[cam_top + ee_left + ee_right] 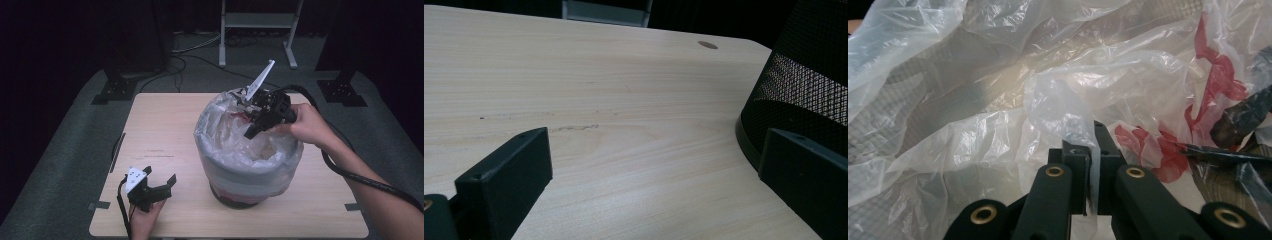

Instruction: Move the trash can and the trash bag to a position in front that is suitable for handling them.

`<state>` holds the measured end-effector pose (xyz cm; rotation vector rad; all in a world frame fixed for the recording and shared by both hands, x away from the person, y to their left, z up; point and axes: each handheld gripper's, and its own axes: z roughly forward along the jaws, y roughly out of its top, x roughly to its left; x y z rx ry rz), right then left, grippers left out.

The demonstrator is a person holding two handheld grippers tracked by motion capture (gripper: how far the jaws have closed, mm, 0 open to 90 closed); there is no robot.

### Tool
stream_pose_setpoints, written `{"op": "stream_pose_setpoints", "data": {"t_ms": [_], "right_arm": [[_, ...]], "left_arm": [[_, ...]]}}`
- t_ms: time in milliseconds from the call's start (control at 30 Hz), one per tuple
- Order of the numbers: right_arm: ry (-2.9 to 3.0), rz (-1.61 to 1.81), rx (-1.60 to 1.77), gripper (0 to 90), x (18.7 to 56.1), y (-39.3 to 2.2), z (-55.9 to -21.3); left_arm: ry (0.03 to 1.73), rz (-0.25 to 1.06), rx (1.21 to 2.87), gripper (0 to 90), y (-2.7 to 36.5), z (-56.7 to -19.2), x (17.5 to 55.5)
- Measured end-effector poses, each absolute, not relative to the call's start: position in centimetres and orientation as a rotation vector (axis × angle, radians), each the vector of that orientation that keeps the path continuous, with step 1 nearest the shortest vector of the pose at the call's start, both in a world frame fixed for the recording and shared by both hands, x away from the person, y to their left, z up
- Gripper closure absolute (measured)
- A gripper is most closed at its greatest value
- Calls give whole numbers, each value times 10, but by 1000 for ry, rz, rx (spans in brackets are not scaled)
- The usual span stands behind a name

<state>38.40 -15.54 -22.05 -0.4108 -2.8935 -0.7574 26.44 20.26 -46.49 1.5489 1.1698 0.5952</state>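
The table (165,135) is of light wood, and a round mesh bin (248,192) stands on it right of the middle. A clear plastic bag (225,135) lines the bin and folds over its rim, so the bag covers the upper part of the wall. In the high view the bag is crumpled inside the bin, and something red shows through it at the far side. In the right gripper view red plastic (1218,80) lies among the folds at the right, with some dark pieces just beside it.

The right claw (250,134) reaches down into the bin from the far right side. Its jaws are closed on a fold of the bag (1068,115); the thin film rises from between them.

The left claw (167,182) rests low at the near left part of the table, well apart from the bag. Its jaws are wide apart and hold nothing. In the left gripper view the bin (809,75) stands just beside one jaw.
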Motion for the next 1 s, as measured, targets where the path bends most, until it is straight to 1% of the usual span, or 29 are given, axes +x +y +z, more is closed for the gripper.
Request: {"op": "stream_pose_setpoints", "data": {"t_ms": [1000], "right_arm": [[-2981,-618,-411,876,383,-145,-228]], "left_arm": [[1169,594,1549,0,203,-465,265]]}}
